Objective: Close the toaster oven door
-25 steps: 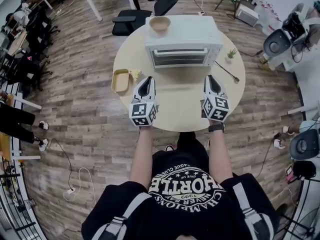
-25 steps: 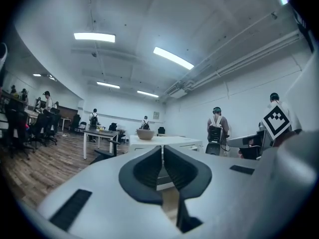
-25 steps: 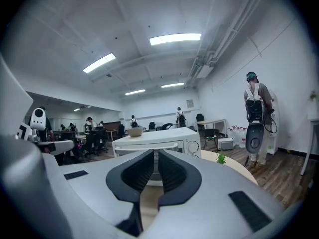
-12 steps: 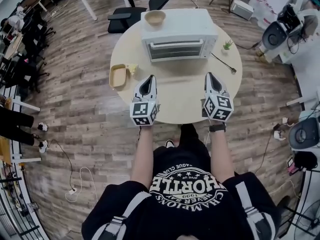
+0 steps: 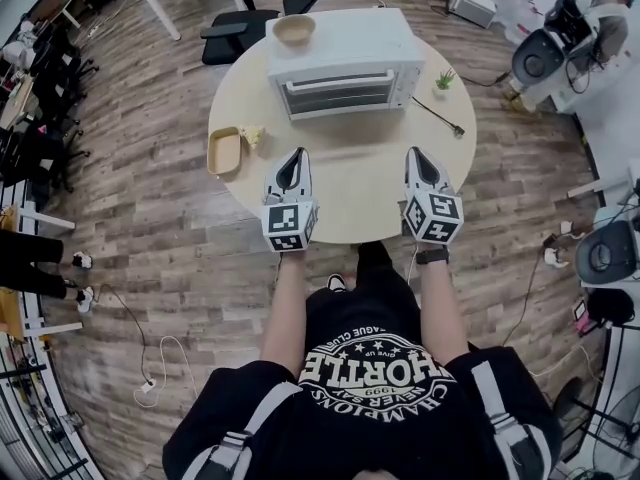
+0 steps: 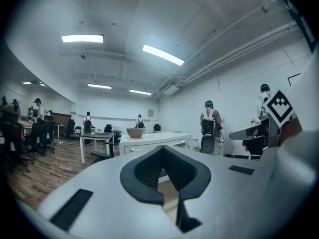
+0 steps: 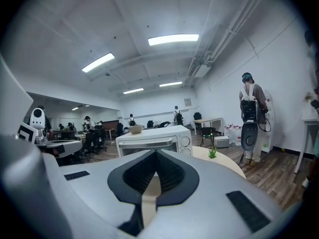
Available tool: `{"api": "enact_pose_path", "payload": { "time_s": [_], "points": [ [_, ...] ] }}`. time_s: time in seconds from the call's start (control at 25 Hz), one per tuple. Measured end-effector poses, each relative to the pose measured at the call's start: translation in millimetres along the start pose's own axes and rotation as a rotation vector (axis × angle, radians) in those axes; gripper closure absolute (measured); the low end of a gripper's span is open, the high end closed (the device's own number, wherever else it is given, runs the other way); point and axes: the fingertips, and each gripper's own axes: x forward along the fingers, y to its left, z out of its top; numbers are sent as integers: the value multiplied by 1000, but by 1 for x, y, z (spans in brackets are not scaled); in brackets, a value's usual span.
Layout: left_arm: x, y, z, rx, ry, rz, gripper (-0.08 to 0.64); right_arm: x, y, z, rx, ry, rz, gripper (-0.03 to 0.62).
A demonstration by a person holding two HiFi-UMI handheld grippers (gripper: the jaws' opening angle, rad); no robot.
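Toaster oven (image 5: 345, 60) beyond left hand-held gripper (image 5: 296, 154) and right hand-held gripper (image 5: 415, 154), both closed, empty.

Left gripper (image 6: 162, 154): jaws closed tip to tip, nothing between them. Just past the tips, white toaster oven (image 6: 152, 140), front mostly hidden by the gripper body. Tan bowl (image 6: 135, 132) sits on its top. Right gripper (image 6: 277, 114) at the right edge, marker cube showing. Person with backpack (image 6: 210, 122) stands beyond. Desk (image 6: 95, 137) and wood floor (image 6: 34, 172) at left.
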Motion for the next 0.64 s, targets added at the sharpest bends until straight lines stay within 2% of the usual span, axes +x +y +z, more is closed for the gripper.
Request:
{"api": "enact_pose_path", "payload": {
  "time_s": [0.24, 0.44, 0.64],
  "points": [
    [22, -5, -8, 44, 61, -12, 540, 12, -11, -2, -9, 13, -8, 571],
    [50, -21, -36, 88, 166, -66, 538, 31, -34, -1, -10, 14, -26, 569],
    [87, -28, -41, 99, 192, -128, 530, 62, -53, 2, -11, 26, -19, 571]
  ]
}}
